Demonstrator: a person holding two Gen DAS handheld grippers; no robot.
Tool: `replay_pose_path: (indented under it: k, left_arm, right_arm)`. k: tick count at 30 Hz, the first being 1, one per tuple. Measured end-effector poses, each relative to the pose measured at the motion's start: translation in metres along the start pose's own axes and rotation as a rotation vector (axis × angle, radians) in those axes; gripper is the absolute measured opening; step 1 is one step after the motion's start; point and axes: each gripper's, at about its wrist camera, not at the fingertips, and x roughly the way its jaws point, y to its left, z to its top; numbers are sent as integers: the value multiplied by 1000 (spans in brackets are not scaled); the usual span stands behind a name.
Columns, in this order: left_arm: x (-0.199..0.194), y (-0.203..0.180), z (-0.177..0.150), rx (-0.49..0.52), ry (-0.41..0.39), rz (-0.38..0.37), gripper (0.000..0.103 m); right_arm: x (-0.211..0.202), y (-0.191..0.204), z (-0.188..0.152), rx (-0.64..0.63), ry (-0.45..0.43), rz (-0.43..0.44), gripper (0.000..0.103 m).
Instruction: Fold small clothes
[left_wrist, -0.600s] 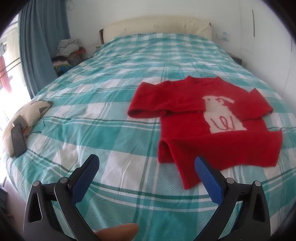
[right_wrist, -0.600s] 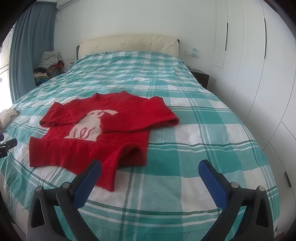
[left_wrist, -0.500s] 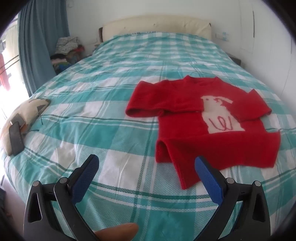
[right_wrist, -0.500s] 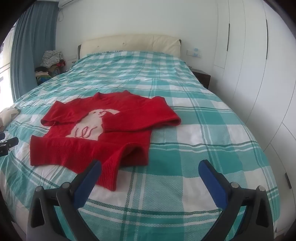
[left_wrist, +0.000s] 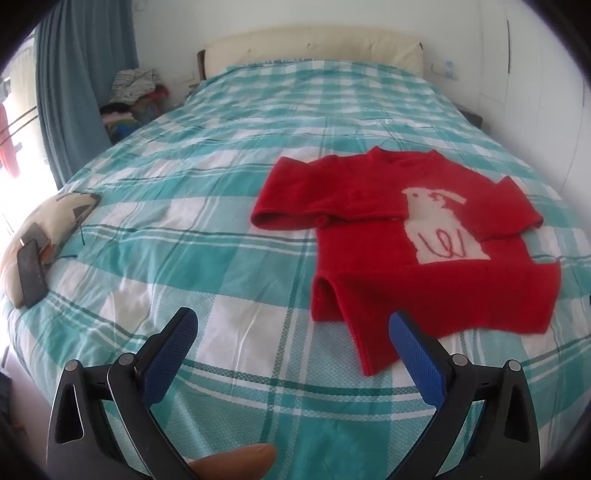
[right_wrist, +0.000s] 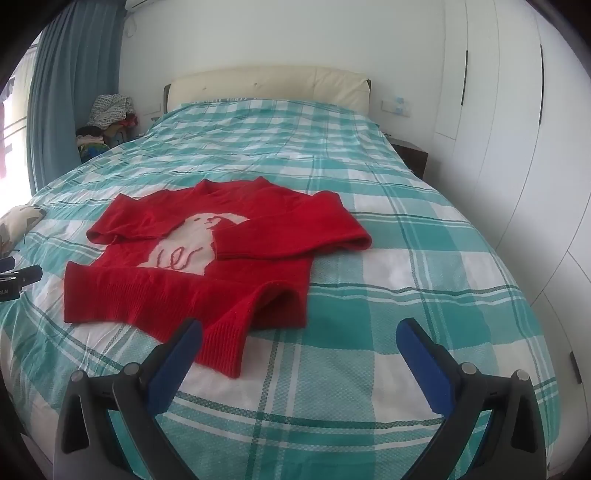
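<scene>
Nearest the cameras, both tools hang over the near end of the bed (right_wrist: 424, 258), clear of the cloth; left gripper (left_wrist: 291, 332) jaws wide apart, nothing btwn them; right gripper (right_wrist: 301, 341) likewise spread, empty; a fingertip (left_wrist: 236, 459) of the person shows at the bottom of the left view.

Just beyond the pads lies the red sweater (left_wrist: 424, 266), front up w/ a white animal motif, on the teal check cover; it sits right of centre in the left view, left of centre in the right view, i.e. btwn the two tools. Both sleeves lie folded in across the chest; hem corner nearest the tools is turned and juts toward the near edge, w/ a raised fold beside it.

Step judged: sleeves done, body fold not yet made. Next move calls for each tool to come down on a hem corner, pinch through both layers, and carry the hem toward the collar; the rumpled corner wants flattening first.

Room: bare cover right of and beyond the garment, ample for the fold; near bed edge close under the tools; cushion (left_wrist: 44, 229) w/ a phone (left_wrist: 31, 275) at the left edge, well apart; headboard (right_wrist: 266, 85) far; wardrobe doors (right_wrist: 498, 110) at right.
</scene>
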Motion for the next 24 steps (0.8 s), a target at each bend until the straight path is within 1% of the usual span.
replay_pose_path:
  k: [15,24]
  left_arm:
    - [1,2,0,-5,15,-3,103]
    - [3,4,1,-26,28,-19,103]
  right_arm:
    - [0,2,-1,-4,-3,0,103]
    - [1,4,-3,-1,-1,3,103]
